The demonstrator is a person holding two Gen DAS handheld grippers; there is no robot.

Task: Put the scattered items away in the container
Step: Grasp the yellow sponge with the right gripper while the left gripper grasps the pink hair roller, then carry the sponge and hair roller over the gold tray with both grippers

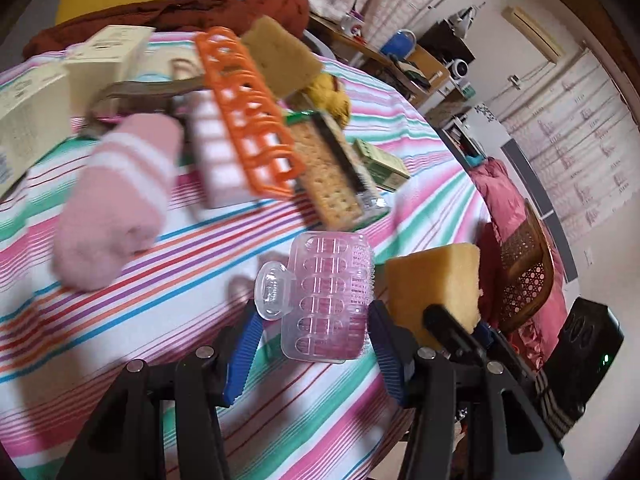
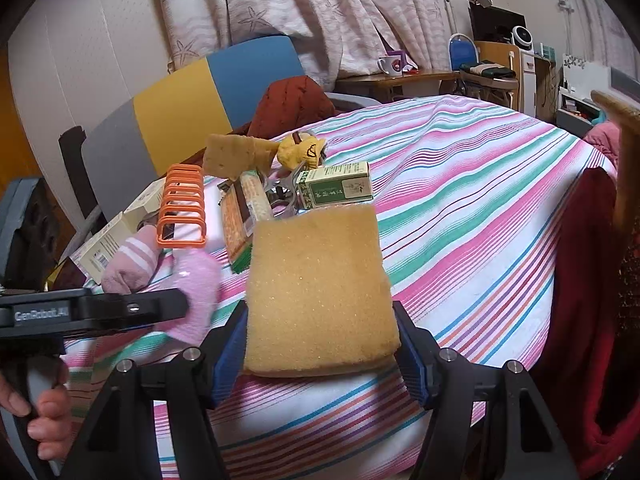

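The left gripper [image 1: 316,344] is gaping around, seemingly not touching, the clear-pink plastic roller [image 1: 326,298], long axis pointing ahead; the right gripper [image 2: 320,354] is clamping a yellow sponge block [image 2: 320,292].

Bare striped worktop [image 2: 480,208] lies open to the right — clutter crowds the left: orange rack [image 2: 182,210], pink sock [image 2: 128,264], cracker packet [image 2: 236,224], green box [image 2: 336,190], all packed close together.

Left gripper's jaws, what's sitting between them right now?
In the left wrist view, a clear pink plastic hair roller sits between the jaws of the left gripper, over the striped tablecloth; whether the pads touch it is unclear.
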